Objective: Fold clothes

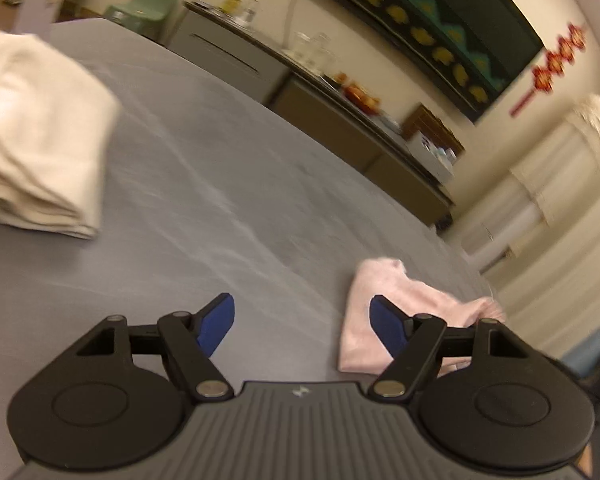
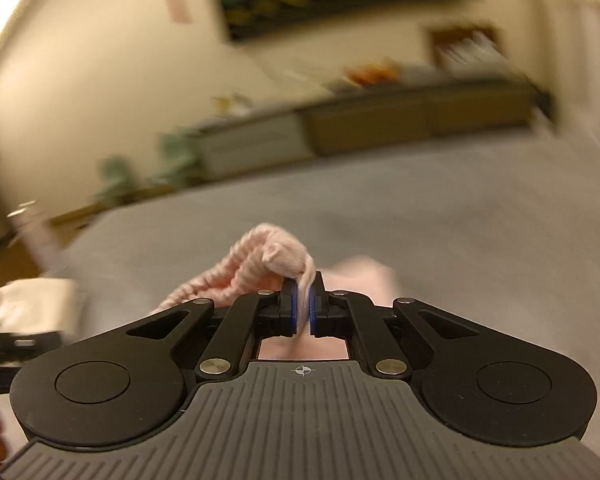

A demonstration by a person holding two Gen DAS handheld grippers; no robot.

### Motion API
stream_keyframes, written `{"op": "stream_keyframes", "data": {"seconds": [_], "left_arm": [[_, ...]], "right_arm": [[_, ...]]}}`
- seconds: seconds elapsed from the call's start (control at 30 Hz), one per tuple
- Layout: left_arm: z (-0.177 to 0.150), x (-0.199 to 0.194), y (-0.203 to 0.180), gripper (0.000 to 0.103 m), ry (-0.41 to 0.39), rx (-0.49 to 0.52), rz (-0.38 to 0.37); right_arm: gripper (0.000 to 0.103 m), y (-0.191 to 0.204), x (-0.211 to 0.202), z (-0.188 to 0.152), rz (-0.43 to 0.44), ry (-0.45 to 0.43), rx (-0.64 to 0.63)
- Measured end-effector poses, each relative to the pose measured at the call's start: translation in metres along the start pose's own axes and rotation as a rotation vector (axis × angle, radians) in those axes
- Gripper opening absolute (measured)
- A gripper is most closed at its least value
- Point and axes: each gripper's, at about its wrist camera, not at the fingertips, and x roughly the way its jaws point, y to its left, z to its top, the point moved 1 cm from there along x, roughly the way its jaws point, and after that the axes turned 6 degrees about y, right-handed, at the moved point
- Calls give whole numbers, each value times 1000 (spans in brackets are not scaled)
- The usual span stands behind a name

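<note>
A pink knitted garment (image 1: 400, 304) lies partly folded on the grey table (image 1: 228, 184), to the right of my left gripper (image 1: 302, 322). That gripper is open above the table with nothing between its blue pads. In the right wrist view my right gripper (image 2: 304, 300) is shut on a ribbed edge of the pink garment (image 2: 256, 264), which bunches up above the fingers. More pink cloth lies below and behind the jaws. A folded cream garment (image 1: 36, 132) rests at the table's left.
A long low cabinet (image 1: 340, 120) with cups and food on top runs along the far wall beyond the table edge. Green chairs (image 1: 156, 4) stand at the back left. The cream folded cloth (image 2: 32, 300) shows blurred at the left of the right wrist view.
</note>
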Motion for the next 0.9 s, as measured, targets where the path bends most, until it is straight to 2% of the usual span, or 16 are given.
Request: {"op": "stream_keyframes", "data": {"seconds": [0.07, 0.1, 0.17, 0.23, 0.3, 0.37, 0.47, 0.53, 0.57, 0.6, 0.63, 0.67, 0.7, 0.77, 0.83, 0.9], "left_arm": [[-2, 8, -15, 76, 14, 46, -9], [-3, 12, -22, 76, 19, 72, -13], [-6, 19, -37, 77, 31, 138, -22], [-14, 26, -53, 80, 56, 251, -37], [-28, 35, -77, 80, 73, 410, -13], [-47, 44, -101, 80, 62, 587, 25], [-69, 61, -131, 80, 42, 798, 62], [-75, 76, -140, 77, 28, 868, 129], [-75, 82, -141, 69, 30, 882, 147], [-74, 86, -141, 53, 32, 889, 155], [-72, 89, -140, 45, 38, 881, 159], [-67, 90, -136, 28, 49, 849, 155], [-61, 88, -131, 20, 54, 809, 142], [-44, 76, -116, 14, 36, 685, 93], [-22, 56, -95, 14, 18, 514, 15], [1, 39, -68, 13, 5, 324, -77]], "right_arm": [[21, -32, -11, 6, -12, -5, 111], [22, -39, -11, 3, 2, -2, 137], [37, -44, -15, -1, 45, -15, 151], [37, -35, -20, -3, 84, -32, 111], [37, -26, -20, 3, 110, -39, 81], [32, -20, -18, 4, 143, -36, 91], [27, -17, -17, 5, 168, -25, 114], [27, -15, -19, 6, 191, -20, 123], [27, -15, -20, 7, 194, -20, 123], [27, -14, -20, 8, 198, -21, 120], [27, -14, -20, 9, 201, -22, 117], [26, -14, -20, 10, 205, -22, 114], [25, -14, -20, 11, 208, -23, 111], [20, -13, -22, 13, 205, -30, 98], [17, -6, -25, 13, 199, -43, 59], [14, 13, -30, 13, 193, -73, -41]]}}
